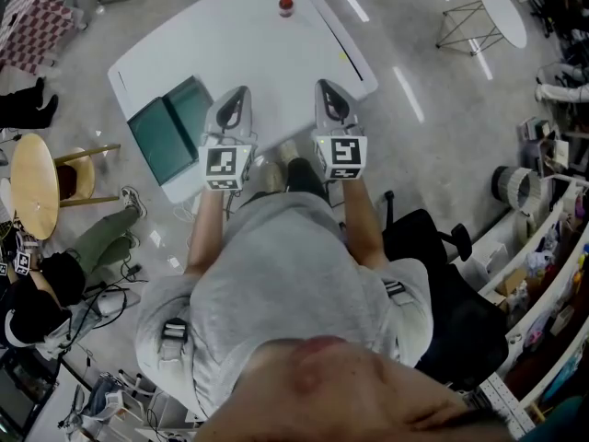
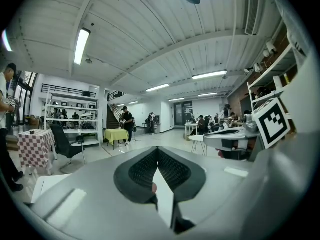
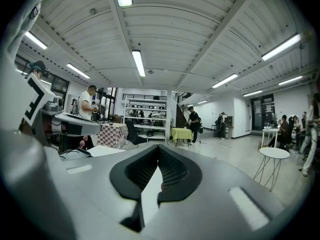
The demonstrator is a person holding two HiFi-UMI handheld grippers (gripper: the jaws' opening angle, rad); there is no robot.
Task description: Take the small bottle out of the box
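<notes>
Seen from above, a person in a grey shirt stands at the near edge of a white table [image 1: 248, 35], holding 2 grippers over that edge. The left gripper [image 1: 239, 95] is above the table's near-left part and the right gripper [image 1: 326, 88] above its near-right part. Both point toward the table's far end. Each carries a cube with black-and-white square markers at its rear, 1 on the left [image 1: 226, 165] and 1 on the right [image 1: 341, 157].

In the left gripper view, the left gripper's [image 2: 157, 148] black ribbed fingers [image 2: 142, 171] meet at their tips, fully closed with nothing between them. In the right gripper view, the right gripper's [image 3: 159, 146] fingers [image 3: 175, 171] are pressed together the same way and are also empty.

The small bottle [image 1: 286, 5], with its red top, stands upright on the bare surface at the table's far end, well apart from both grippers. The box [image 1: 170, 127], dark teal, lies at the table's left edge, just beside the left gripper. The bottle is outside the box.

A round wooden stool [image 1: 35, 184] stands on the floor to the left of the table.
</notes>
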